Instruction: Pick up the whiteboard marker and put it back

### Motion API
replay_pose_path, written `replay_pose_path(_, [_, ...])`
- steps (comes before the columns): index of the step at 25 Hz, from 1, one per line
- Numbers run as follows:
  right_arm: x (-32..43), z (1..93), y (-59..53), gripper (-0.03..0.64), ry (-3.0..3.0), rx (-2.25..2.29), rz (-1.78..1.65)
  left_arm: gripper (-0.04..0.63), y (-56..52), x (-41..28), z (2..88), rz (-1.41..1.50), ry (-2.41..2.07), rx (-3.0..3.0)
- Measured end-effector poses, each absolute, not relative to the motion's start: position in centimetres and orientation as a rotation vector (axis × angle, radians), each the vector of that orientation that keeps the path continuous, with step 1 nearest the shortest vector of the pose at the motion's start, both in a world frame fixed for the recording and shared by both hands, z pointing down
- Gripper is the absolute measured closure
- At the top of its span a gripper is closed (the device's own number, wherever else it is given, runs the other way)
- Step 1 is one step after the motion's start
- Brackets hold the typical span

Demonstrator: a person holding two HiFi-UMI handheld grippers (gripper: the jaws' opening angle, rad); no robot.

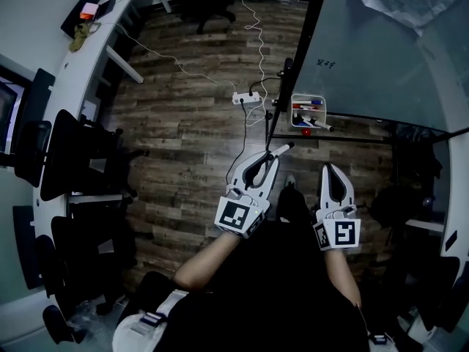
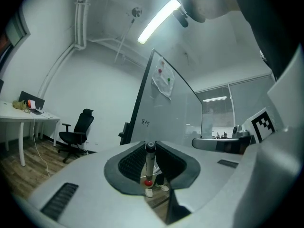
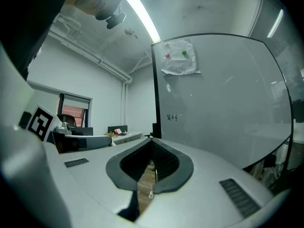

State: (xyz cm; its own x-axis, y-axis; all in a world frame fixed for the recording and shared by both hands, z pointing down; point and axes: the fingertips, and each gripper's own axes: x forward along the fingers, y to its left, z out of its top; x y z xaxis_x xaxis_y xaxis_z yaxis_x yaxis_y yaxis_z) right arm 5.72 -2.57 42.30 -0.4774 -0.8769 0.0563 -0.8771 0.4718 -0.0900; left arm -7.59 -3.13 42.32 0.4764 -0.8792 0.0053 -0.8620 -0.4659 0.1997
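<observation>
Closest in, the person's left forearm (image 1: 209,259) leads up to the left tool (image 1: 272,155), which points level toward the foot of the whiteboard (image 1: 366,57); its jaws stand partly closed and pinch the whiteboard marker (image 1: 283,148); in the left gripper view the marker stands upright across the jaws, right at their tips, with bare pad behind it; so the task's thing is in the left tool, off the floor and not yet put back.

Up and to the right, the pen tray (image 1: 308,101) hangs at the board's lower edge, apart from the marker, with several markers already lying in it; further right, the right tool (image 1: 329,167) also points level, its jaw tips meeting and nothing between them.

Risks, as I judge them: the grip is at the very tips, so a knock against the tray rim or the board frame could pivot the marker or slip it out; the crowded tray leaves little room, so the marker may ride up on the others and roll off; a drop would land it on the wooden floor (image 1: 190,123) near the power strip (image 1: 248,97) and its cables.
</observation>
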Motion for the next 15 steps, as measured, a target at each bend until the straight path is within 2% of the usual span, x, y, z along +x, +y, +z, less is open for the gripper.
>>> replay_pose_path(15, [7.9,43.1,-9.2,0.603,-2.737,1.578,0.193,0.523,-10.1,-5.3,44.3,-0.088,-1.494,2.532])
